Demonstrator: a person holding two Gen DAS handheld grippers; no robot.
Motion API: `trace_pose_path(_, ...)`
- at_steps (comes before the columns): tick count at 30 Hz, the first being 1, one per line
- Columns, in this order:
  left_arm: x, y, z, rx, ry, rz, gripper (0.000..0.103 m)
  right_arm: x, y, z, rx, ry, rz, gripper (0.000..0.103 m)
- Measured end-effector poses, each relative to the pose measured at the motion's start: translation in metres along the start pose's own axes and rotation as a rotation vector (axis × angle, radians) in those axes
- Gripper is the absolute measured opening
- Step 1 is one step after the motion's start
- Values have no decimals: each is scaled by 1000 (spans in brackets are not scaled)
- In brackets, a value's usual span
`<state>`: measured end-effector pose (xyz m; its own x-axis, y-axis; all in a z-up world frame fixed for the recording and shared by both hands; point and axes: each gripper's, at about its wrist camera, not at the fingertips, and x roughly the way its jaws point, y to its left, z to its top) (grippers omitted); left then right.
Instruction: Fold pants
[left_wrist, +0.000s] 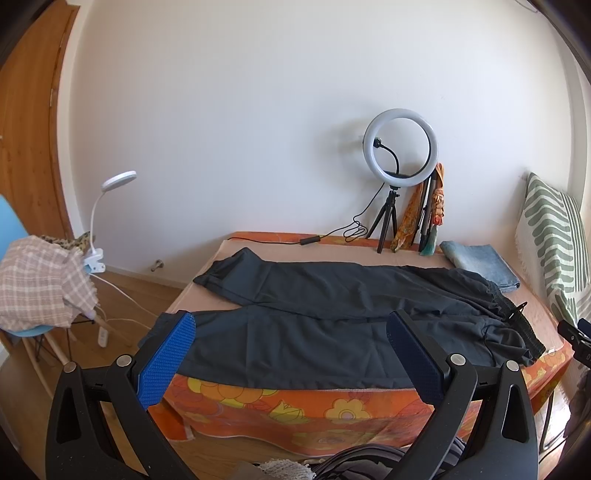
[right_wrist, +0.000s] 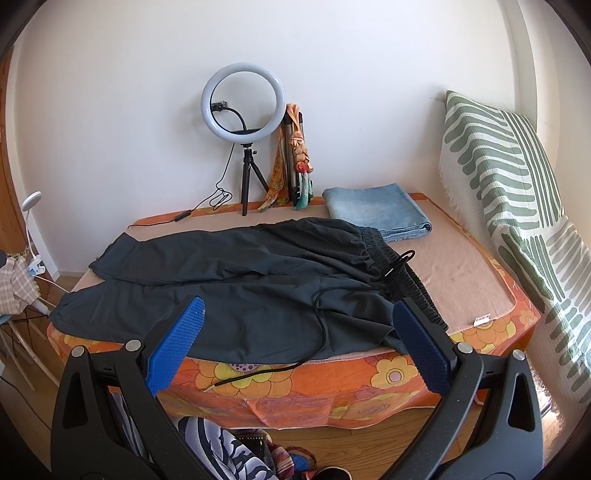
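Dark pants (left_wrist: 332, 314) lie spread flat across a bed (left_wrist: 332, 406) with an orange flowered cover, both legs pointing left and the elastic waistband (right_wrist: 406, 280) at the right. A black drawstring (right_wrist: 321, 332) trails over the front edge. My left gripper (left_wrist: 291, 332) hovers open in front of the near leg, nothing between its blue pads. My right gripper (right_wrist: 299, 317) is also open, held in front of the waist end of the pants (right_wrist: 240, 288), apart from the cloth.
Folded blue jeans (right_wrist: 376, 210) lie at the bed's far right corner. A ring light on a tripod (right_wrist: 243, 99) and a scarf-wrapped stand (right_wrist: 295, 162) are by the wall. A striped cushion (right_wrist: 517, 206) leans at the right. A chair with clothes (left_wrist: 40, 288) and a clip lamp (left_wrist: 118, 181) sit left.
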<state>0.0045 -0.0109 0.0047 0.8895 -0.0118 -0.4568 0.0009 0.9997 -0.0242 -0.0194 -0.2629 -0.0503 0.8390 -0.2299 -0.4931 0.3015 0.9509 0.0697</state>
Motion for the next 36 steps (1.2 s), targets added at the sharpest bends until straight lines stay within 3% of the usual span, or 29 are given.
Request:
trace_pose_path(7,9,3,-2,1,11,11,103,1,0,0,0,0,0,103)
trace_pose_path(16,34,32,0,10,24,78,103,14,13,9,-13,-8,35,103)
trace_pose_path(25,72,80,5,-29,53,34,103,52,19,43,-50,-4,93,103)
trace_pose_path(36,153,137,23,-20,139,33,100,116,40,93,-109,31,159,103)
